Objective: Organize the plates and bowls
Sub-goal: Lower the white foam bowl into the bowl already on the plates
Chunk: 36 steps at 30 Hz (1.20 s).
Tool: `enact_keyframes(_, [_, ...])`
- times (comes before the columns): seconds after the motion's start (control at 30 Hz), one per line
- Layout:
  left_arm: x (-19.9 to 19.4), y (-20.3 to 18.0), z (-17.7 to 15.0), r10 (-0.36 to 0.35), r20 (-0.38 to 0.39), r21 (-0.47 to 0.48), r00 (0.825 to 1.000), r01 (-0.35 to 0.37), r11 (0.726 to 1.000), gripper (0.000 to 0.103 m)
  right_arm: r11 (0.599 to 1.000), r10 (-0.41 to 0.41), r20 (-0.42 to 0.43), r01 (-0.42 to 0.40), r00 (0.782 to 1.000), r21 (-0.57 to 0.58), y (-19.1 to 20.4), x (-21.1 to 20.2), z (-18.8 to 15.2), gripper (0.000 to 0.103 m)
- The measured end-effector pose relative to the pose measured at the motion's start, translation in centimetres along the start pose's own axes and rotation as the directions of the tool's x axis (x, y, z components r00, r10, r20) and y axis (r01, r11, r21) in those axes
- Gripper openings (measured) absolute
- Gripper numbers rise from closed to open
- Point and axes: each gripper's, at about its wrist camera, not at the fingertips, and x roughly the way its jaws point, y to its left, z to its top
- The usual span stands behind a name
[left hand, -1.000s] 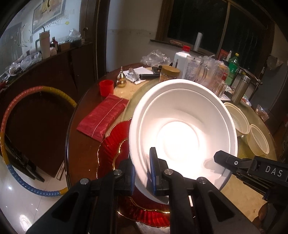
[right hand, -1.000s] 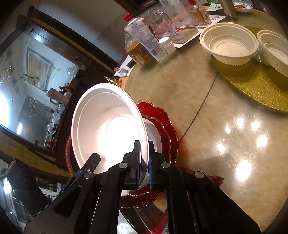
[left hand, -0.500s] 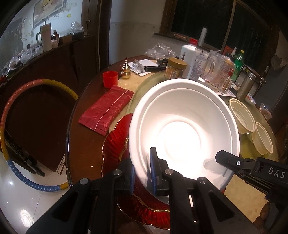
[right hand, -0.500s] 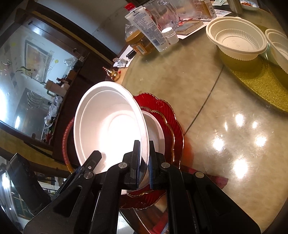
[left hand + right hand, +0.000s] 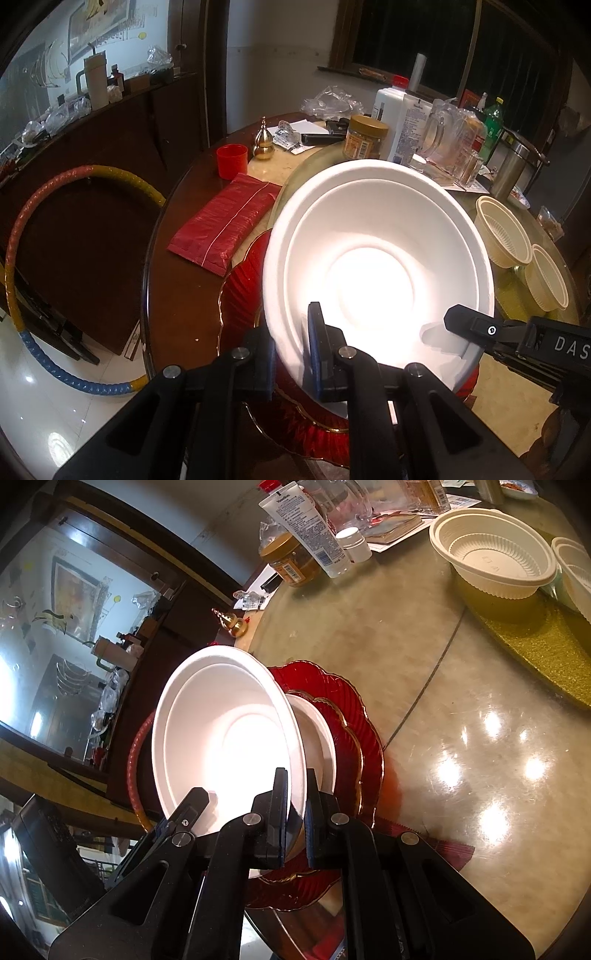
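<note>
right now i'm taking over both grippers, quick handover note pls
Left gripper: shut on the near rim of the white bowl.
Right gripper: shut on the same bowl's rim, opposite side.
The bowl hangs tilted over a smaller white bowl nested on the stacked red plates.
Two cream bowls sit apart on the gold mat.
Left to do: lower the bowl, release, then gather the cream bowls.

Round table (image 5: 424, 686), red plates (image 5: 365, 738), bowls (image 5: 495, 568)
</note>
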Motion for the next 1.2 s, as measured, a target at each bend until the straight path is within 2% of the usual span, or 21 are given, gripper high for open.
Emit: enact_keyframes(1.2, [-0.9,0.5,-0.8,0.058,0.067,0.043,0.996,-0.061,0.997,0.015,0.997,-0.054,-0.025,0.053,0.998,-0.064,1.3,0.8,-0.3,0.008])
